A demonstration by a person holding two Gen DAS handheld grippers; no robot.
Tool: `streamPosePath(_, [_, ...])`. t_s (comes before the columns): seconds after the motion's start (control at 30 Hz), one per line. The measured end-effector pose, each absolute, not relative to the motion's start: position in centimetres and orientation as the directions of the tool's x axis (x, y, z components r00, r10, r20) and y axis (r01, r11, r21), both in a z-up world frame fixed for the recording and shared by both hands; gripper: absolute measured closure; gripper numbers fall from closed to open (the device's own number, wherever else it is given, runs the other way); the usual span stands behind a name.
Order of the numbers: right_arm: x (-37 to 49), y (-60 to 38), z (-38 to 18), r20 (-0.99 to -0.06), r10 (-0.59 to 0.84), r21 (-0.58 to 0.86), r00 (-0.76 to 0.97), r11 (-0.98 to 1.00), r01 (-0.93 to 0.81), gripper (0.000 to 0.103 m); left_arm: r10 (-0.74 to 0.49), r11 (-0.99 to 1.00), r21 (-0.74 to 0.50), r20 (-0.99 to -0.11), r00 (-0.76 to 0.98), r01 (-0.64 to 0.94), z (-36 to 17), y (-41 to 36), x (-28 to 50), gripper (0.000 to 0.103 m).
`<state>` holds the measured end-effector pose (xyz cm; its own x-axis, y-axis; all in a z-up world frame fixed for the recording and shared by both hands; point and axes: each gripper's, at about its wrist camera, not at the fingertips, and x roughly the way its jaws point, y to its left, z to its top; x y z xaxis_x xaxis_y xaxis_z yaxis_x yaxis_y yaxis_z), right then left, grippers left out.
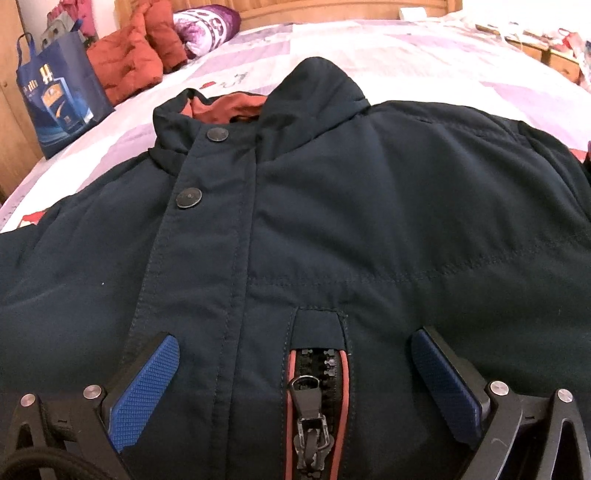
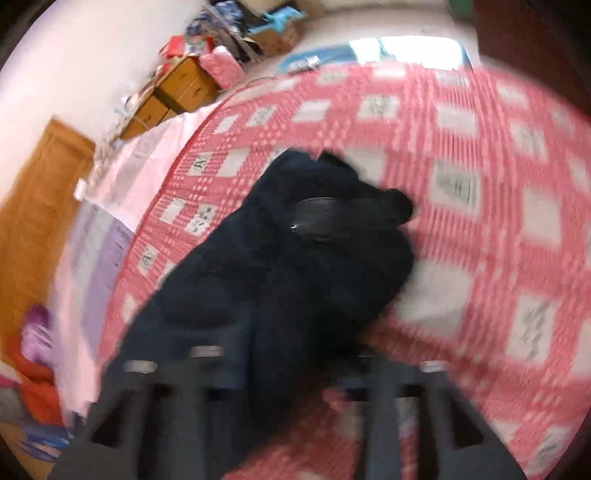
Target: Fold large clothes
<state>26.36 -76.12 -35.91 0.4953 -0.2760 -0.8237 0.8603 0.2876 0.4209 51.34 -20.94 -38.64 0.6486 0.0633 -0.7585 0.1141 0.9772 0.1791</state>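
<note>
A dark navy jacket [image 1: 332, 206] lies front up on the bed, collar away from me, with snap buttons [image 1: 189, 197] and a zipped chest pocket [image 1: 317, 398]. My left gripper [image 1: 295, 354] is open just above the jacket's chest, its blue pads [image 1: 147, 384] either side of the pocket zipper, holding nothing. In the blurred right wrist view the jacket's sleeve [image 2: 288, 258] stretches over a red checked blanket [image 2: 480, 184]. My right gripper [image 2: 288, 369] is at the sleeve's near end; the sleeve runs between its fingers, but blur hides whether they grip.
An orange-red garment [image 1: 133, 62] and a purple floral pillow [image 1: 207, 26] lie by the wooden headboard. A blue carrier bag [image 1: 59, 96] stands at the bed's left edge. A wooden dresser [image 2: 173, 96] with clutter stands beyond the bed.
</note>
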Motion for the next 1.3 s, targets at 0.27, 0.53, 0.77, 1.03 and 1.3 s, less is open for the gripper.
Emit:
streamPosePath(0.27, [29.2, -74.5, -31.3, -0.799, -0.451, 0.173, 0.399, 0.463, 0.869, 0.087, 0.052, 0.98, 0.165, -0.761, 0.646, 0.115, -38.7, -21.0, 51.3, 0.0])
streamPosePath(0.53, [34.4, -67.6, -22.8, -0.64, -0.619, -0.064, 0.456, 0.634, 0.77, 0.087, 0.04, 0.982, 0.147, -0.77, 0.636, 0.115, -38.6, -20.9, 51.7, 0.0])
streamPosePath(0.77, [41.4, -56.0, -15.9, -0.504, -0.595, -0.219, 0.626, 0.789, 0.574, 0.087, -0.044, 0.984, 0.073, -0.784, 0.619, 0.162, -34.4, -17.8, 50.9, 0.0])
streamPosePath(1.03, [49.5, -37.4, -16.4, -0.502, -0.366, -0.262, 0.783, 0.928, 0.266, 0.087, 0.004, 0.995, 0.065, -0.759, 0.651, 0.07, -30.4, -5.6, 46.8, 0.0])
streamPosePath(1.3, [54.0, -20.8, -25.1, -0.624, -0.166, -0.304, 0.764, 0.952, -0.042, 0.087, 0.09, 0.993, 0.114, -0.776, 0.625, 0.0, -31.6, 2.3, 45.6, 0.0])
